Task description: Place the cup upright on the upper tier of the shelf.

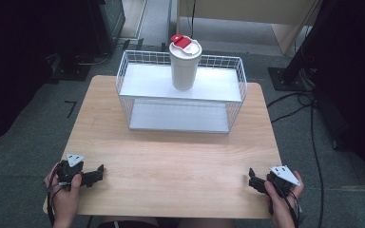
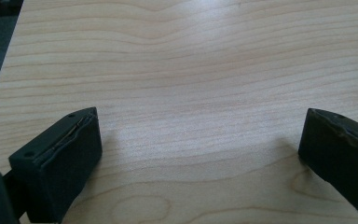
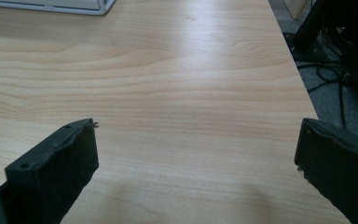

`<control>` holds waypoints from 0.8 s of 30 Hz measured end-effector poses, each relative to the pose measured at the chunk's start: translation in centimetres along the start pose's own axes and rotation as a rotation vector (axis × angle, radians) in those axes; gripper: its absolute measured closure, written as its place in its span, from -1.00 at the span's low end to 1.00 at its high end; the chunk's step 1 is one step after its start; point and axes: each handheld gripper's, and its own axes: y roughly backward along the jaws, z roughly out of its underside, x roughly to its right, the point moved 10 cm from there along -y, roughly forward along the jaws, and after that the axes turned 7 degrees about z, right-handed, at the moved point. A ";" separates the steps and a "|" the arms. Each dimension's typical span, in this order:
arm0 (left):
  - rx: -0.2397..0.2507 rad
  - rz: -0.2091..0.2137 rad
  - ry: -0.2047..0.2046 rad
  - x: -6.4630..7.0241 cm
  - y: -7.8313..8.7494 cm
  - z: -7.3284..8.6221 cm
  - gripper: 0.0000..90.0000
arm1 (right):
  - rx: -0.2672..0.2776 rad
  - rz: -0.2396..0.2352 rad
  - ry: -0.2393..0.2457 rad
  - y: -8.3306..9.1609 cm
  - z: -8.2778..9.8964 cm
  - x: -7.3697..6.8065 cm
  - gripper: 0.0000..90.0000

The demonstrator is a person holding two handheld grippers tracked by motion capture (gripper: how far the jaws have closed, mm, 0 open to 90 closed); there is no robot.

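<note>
Closest to me, my left claw (image 1: 95, 175) sits low over the bench (image 1: 171, 156) near its front left corner, held in a hand (image 1: 65, 192). In the left gripper view its jaws stand wide apart with bare wood grain between them, nothing gripped. My right claw (image 1: 253, 179) rests near the front right corner in the other hand (image 1: 283, 199); in the right gripper view its jaws are equally wide, empty, with the bench's right edge and dark cables on the floor beyond it. The two claws point inward toward each other across the front edge, well apart.

Farther back, toward the rear edge of the bench, stands a white wire rack (image 1: 180, 92) with two shelves. Its lower front corner shows at the top left of the right gripper view (image 3: 65, 5).

On the rack's upper shelf, roughly centred, a white cup (image 1: 184, 66) stands upright with a red flip lid (image 1: 181, 41). It is well apart from both claws, lying ahead of them and between their lines, a little nearer the rear of the shelf.
</note>
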 end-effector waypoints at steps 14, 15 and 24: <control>0.000 0.000 0.001 0.0 0.0 0.0 -1.00 | -0.184 -0.057 0.023 0.1 2.5 0.6 -1.00; 0.002 0.000 0.001 0.0 0.0 0.0 -1.00 | -0.182 -0.062 0.032 0.1 2.5 0.6 -1.00; 0.002 0.000 0.001 0.0 0.0 0.0 -1.00 | -0.185 -0.069 0.034 0.2 2.6 0.4 -1.00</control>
